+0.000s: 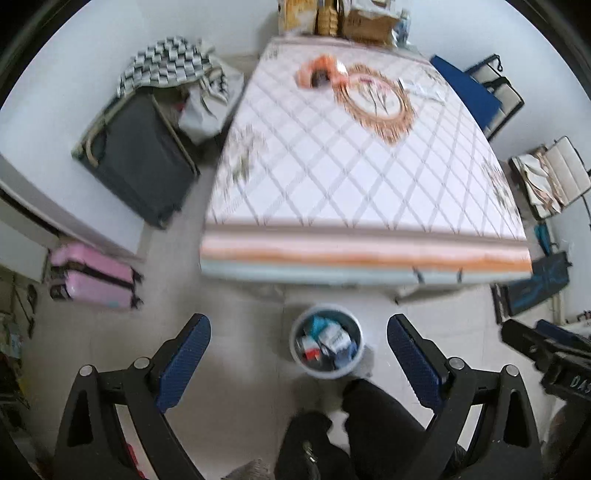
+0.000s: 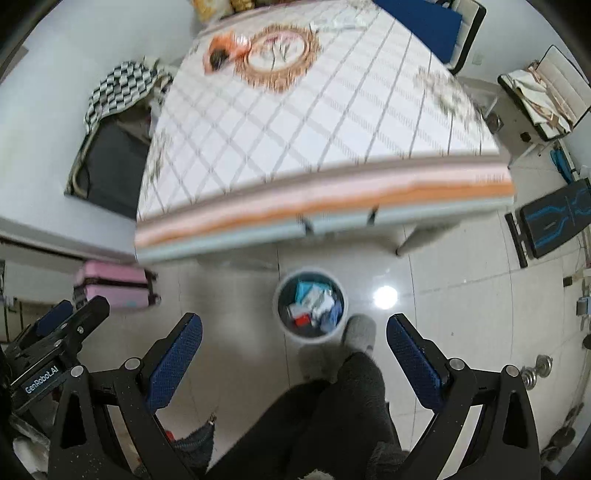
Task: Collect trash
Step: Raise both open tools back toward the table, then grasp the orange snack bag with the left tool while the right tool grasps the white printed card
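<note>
A round white trash bin [image 1: 297, 354] [image 2: 280, 320] stands on the floor in front of the table, holding several wrappers in blue, white and red. On the far part of the table [image 1: 332, 177] [image 2: 295, 129] lies an orange bag [image 1: 319, 71] [image 2: 221, 50] and a clear wrapper [image 1: 421, 88] [image 2: 332, 23]. My left gripper [image 1: 299, 332] is open and high above the floor, with nothing between its fingers. My right gripper [image 2: 294, 330] is open too and holds nothing. Each gripper shows at the edge of the other's view.
A person's dark trouser legs [image 1: 369, 424] [image 2: 332, 406] and grey slippers [image 2: 360, 332] stand just behind the bin. A pink suitcase [image 1: 92, 277] [image 2: 114, 282] and a dark suitcase [image 1: 140, 162] lie left of the table. Chairs [image 1: 476, 88] and a black bench [image 2: 554, 225] stand to the right.
</note>
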Demonstrator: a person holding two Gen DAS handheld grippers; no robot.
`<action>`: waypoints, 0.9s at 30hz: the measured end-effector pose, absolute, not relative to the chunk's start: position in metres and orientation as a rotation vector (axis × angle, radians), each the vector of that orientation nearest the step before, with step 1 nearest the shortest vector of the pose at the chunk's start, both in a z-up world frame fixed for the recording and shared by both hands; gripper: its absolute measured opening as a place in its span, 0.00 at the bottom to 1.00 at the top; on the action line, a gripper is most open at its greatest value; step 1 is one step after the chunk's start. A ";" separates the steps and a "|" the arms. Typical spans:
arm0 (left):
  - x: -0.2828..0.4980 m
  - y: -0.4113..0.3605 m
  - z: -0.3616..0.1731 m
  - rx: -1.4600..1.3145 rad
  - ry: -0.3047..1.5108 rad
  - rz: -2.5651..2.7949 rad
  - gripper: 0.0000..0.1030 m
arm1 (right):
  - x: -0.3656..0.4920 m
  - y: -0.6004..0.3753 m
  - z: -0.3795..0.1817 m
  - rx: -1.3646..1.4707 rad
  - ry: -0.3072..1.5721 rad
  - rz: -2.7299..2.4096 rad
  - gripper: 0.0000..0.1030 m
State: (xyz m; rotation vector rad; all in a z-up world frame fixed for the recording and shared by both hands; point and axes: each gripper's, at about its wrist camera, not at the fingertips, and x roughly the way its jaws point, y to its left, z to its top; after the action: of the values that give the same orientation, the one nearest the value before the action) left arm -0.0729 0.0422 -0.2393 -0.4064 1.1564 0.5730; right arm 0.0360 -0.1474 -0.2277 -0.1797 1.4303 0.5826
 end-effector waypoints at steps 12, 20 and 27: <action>0.107 0.132 -0.242 -0.410 1.112 0.806 1.00 | 0.281 -0.046 -0.235 -0.461 1.335 0.591 0.98; 0.264 0.177 -0.311 -0.514 1.237 0.881 1.00 | 0.489 0.091 -0.322 -0.995 1.341 0.687 0.98; 0.336 0.214 -0.346 -0.564 1.280 0.936 1.00 | 0.567 0.172 -0.397 -1.466 1.219 0.816 0.98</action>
State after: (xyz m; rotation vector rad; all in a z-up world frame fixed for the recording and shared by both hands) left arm 0.3364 0.2139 -0.3463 -0.5639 1.2802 0.9361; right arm 0.5667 0.1721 -0.3969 -1.4662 1.2189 0.8157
